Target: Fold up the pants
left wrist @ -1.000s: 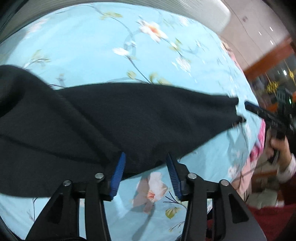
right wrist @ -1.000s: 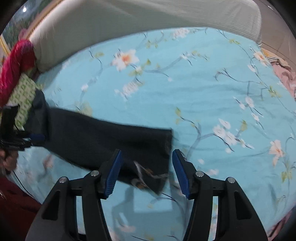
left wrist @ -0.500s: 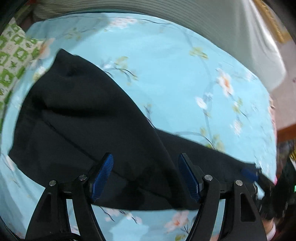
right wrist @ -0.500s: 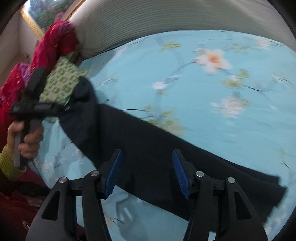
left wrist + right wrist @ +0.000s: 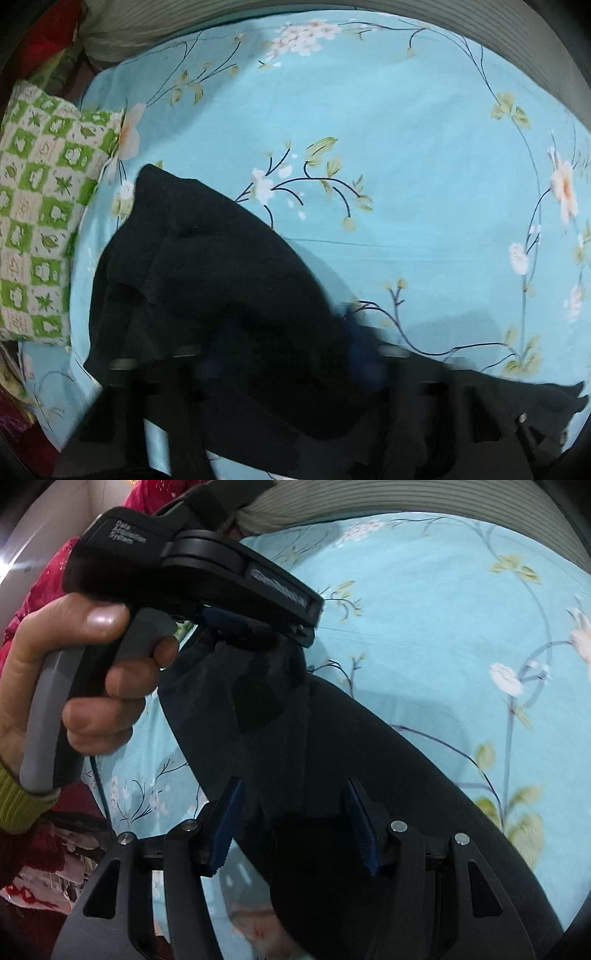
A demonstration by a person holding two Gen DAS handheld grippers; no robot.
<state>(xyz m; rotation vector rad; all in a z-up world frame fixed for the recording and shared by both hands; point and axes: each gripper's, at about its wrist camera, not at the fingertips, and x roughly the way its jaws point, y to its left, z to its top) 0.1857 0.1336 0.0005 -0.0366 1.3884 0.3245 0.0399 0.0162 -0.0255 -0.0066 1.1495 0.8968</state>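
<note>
Black pants (image 5: 221,280) lie across a light blue floral sheet (image 5: 388,155), bunched near a pillow. My left gripper (image 5: 288,358) points steeply down over them, blurred, its jaws closing with black cloth between them. In the right wrist view the left gripper (image 5: 255,629), held by a hand (image 5: 74,686), pinches a raised fold of the pants (image 5: 332,760) between its blue pads (image 5: 221,618), and the cloth hangs down from it. My right gripper (image 5: 293,829) stands open just below, its fingers astride the pants without pressing them.
A green-and-white checked pillow (image 5: 40,214) lies at the sheet's left edge. A striped grey bolster (image 5: 498,26) runs along the far side. The person's red garment (image 5: 40,583) and a yellow-green cuff (image 5: 14,797) sit at the left.
The left gripper swung over the bunched end of the pants beside the pillow and narrowed from wide open onto the cloth. The right gripper slid along the pants up to the left gripper.
</note>
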